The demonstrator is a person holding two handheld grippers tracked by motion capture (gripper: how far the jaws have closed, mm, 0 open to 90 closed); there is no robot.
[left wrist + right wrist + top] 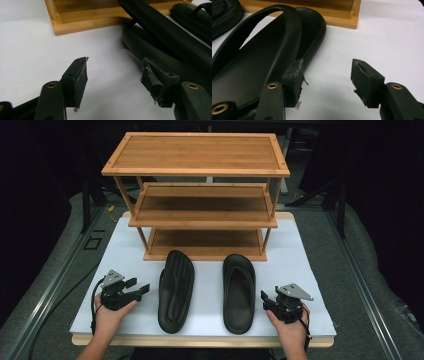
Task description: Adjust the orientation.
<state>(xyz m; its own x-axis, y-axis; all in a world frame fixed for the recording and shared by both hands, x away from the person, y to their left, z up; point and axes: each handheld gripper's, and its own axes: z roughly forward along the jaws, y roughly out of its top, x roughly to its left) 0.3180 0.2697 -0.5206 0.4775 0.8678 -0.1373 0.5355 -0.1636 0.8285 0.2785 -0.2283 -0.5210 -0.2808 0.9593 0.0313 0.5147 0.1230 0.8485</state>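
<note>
**Inspector:** Report the grippers.

**Assistant:** The left gripper is resting at the left of the white board, held in the person's left hand. Its jaws are standing wide apart with nothing between them; in the left gripper view only bare board is showing between the pads. The right gripper is sitting at the right of the board in the right hand, likewise released, its jaws gaping over bare board in the right gripper view.

**Inspector:** And the sandals?

**Assistant:** Two black sandals are lying flat on the board, side by side, between the grippers and apart from each other. The left sandal is lying just beside the left gripper, toe pointing at the rack. The right sandal is lying just beside the right gripper, its toe also close to the rack's bottom shelf. Neither is being touched, as far as the high view is showing.

**Inspector:** Closer detail?

**Assistant:** In the left gripper view the left sandal is lying just beyond the right-hand jaw, strap rising over its ribbed sole. In the right gripper view the right sandal is lying against the left-hand jaw's outer side; contact I cannot tell.

**Inspector:** The rack?

**Assistant:** It is standing upright at the far edge of the board, three wooden shelves, all bare.
</note>
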